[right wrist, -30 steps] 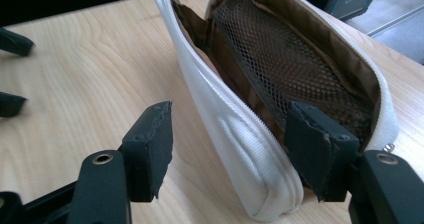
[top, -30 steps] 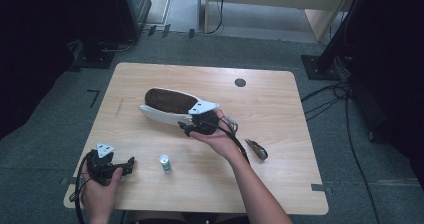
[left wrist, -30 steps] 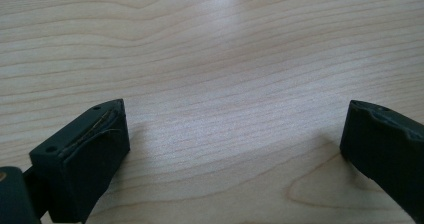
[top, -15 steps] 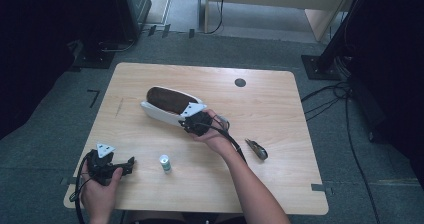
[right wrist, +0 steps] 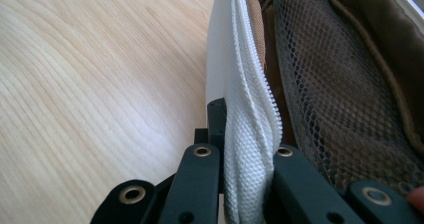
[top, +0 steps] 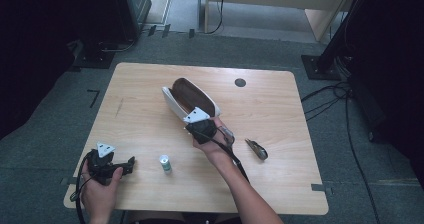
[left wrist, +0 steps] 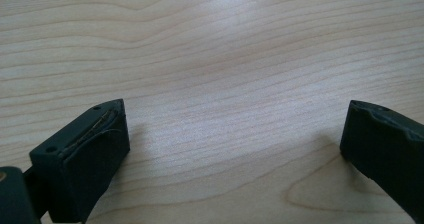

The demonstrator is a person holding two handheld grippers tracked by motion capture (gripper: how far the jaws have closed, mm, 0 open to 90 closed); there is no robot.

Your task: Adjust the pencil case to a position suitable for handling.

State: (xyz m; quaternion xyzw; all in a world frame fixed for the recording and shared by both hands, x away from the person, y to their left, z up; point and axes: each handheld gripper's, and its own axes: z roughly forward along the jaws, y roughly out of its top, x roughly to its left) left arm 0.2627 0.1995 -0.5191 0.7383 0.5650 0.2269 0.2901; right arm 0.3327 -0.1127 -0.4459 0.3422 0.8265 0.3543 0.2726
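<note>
An open white pouch (top: pixel 172 101) with a brown lining (right wrist: pixel 350 59) and a mesh pocket lies tilted at the middle of the table. My right gripper (top: pixel 194 121) is at its near end. In the right gripper view the right gripper (right wrist: pixel 250 136) has just closed its jaws, and the pads press on the pouch's white zipper edge (right wrist: pixel 245 84). My left gripper (top: pixel 127 165) rests low on the wood at the front left. In the left gripper view the left gripper (left wrist: pixel 235 129) stands open, with bare table between its jaws.
A small white bottle with a green band (top: pixel 165 164) stands between the two hands. A dark small object (top: pixel 257 149) lies to the right of the right forearm. A black round hole (top: pixel 240 82) marks the wooden table (top: pixel 280 184) at the back.
The right gripper has shut on the pouch's zipper edge and shifted, and the pouch has swung from lying crosswise to a slant. The left hand has kept still.
</note>
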